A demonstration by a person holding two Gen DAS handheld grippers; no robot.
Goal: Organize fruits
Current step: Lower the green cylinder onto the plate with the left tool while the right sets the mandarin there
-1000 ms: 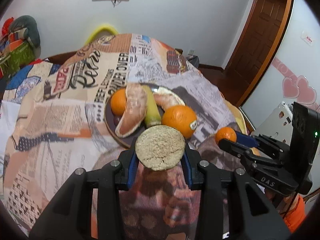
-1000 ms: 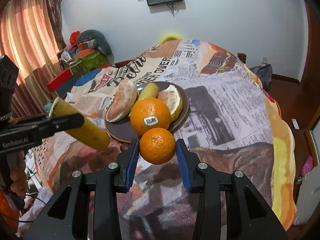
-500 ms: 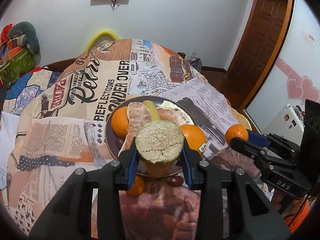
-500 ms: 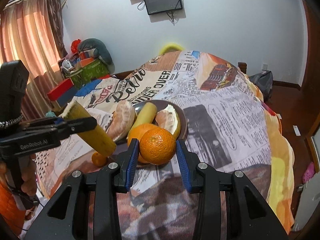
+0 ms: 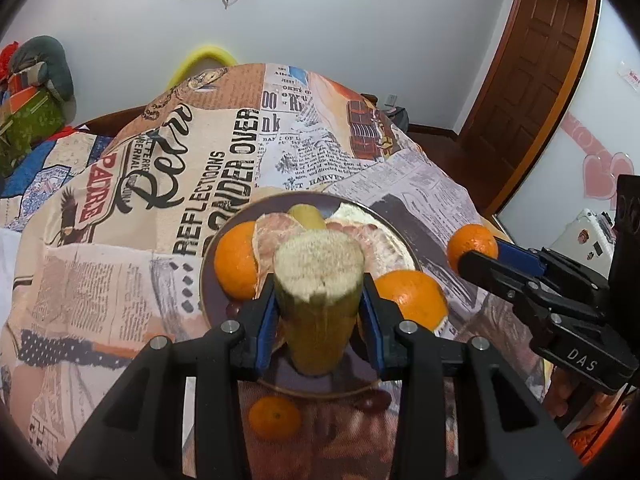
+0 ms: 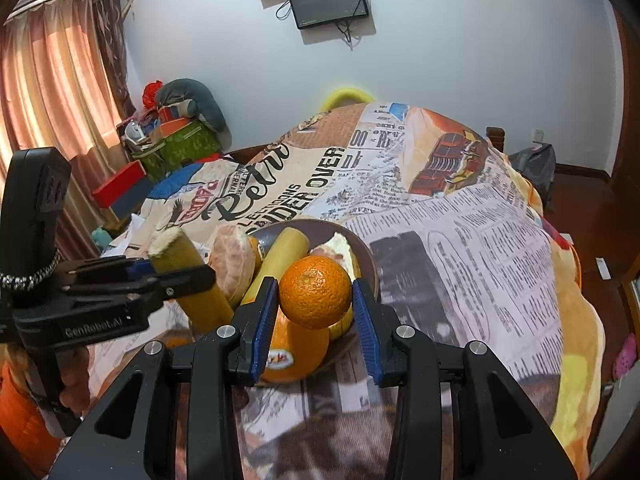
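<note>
My left gripper (image 5: 319,320) is shut on a thick yellow-green sugarcane piece (image 5: 319,276), held over the near part of the dark round plate (image 5: 208,280). The plate carries two oranges (image 5: 236,264), peeled pomelo segments (image 5: 272,236) and another cane piece (image 5: 306,216). My right gripper (image 6: 316,312) is shut on a small orange (image 6: 315,292), hovering above the plate's near right rim (image 6: 370,264) and a stickered orange (image 6: 294,344). In the right wrist view the left gripper (image 6: 176,276) shows at left with its cane piece (image 6: 188,276).
A small orange (image 5: 275,417) and a dark grape (image 5: 374,399) lie on the newspaper-print cloth (image 5: 120,240) just in front of the plate. The cloth drops off at the right edge. A person's hand (image 6: 70,376) and orange sleeve (image 6: 20,428) hold the left tool.
Both grippers have moved forward toward the plate. The cane piece now hangs over its near part, and the small orange has come from the plate's near side to above its right rim.
</note>
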